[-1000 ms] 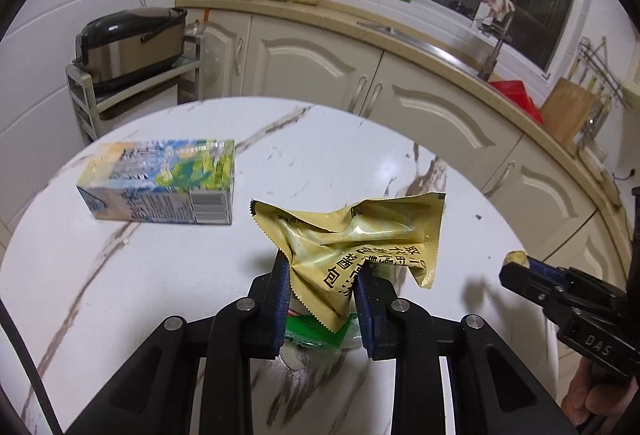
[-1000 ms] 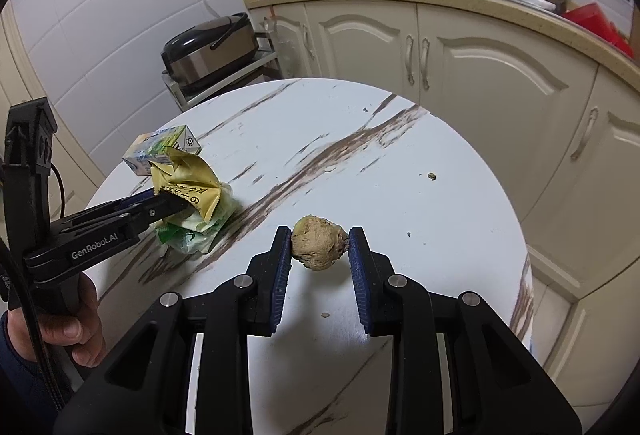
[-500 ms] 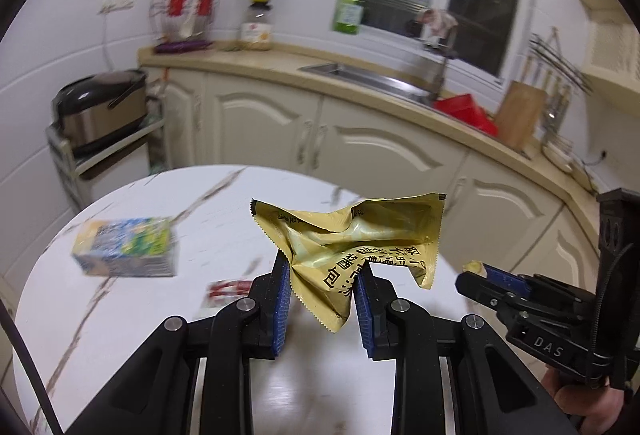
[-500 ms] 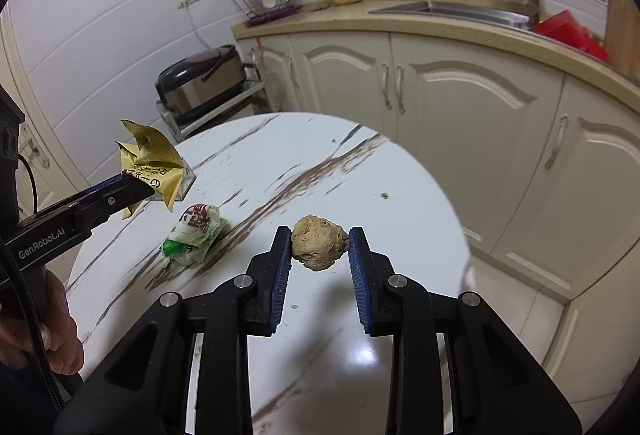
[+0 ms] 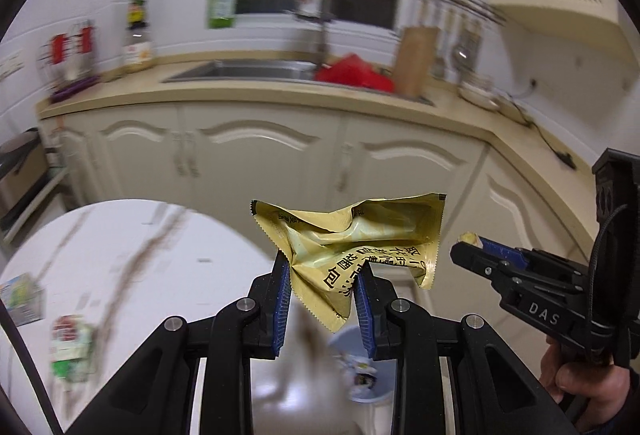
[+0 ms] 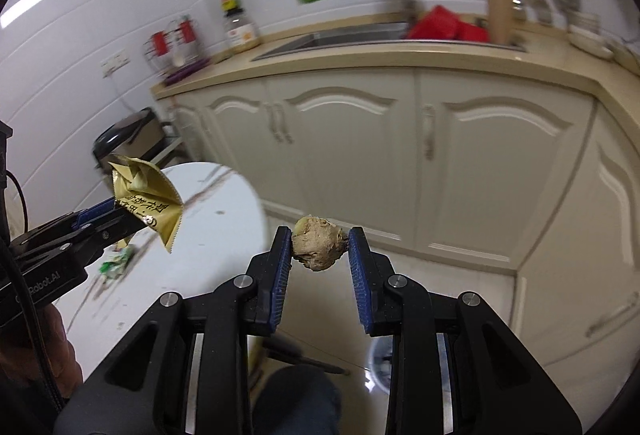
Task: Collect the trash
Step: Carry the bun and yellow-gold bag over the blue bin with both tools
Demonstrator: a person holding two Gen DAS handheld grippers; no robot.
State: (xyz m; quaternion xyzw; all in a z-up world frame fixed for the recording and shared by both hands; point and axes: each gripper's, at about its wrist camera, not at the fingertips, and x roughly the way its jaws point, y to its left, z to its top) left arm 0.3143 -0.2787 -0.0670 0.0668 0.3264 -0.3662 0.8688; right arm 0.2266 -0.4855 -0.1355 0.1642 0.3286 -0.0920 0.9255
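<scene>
Both tongs have been carried off the surface (image 5: 168,235) toward the floor bin (image 5: 360,367). The left tongs (image 5: 322,275) are clamped on the yellow wrapper (image 5: 352,231); the right tongs (image 6: 318,247) are narrowly closed on the brown lump (image 6: 318,243). The thin wrapper could be slipped loose in the swing, and the bin, below and ahead, could be missed.

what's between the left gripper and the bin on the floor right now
Nothing but air in the left wrist view: the left gripper holds the yellow wrapper above the bin.

The left tool (image 5: 322,281) is clamped on a crumpled yellow wrapper (image 5: 352,243), tilted downward. The right tool (image 6: 319,247) pinches a brown lump (image 6: 318,243), a hand (image 5: 582,381) gripping its handle.
</scene>
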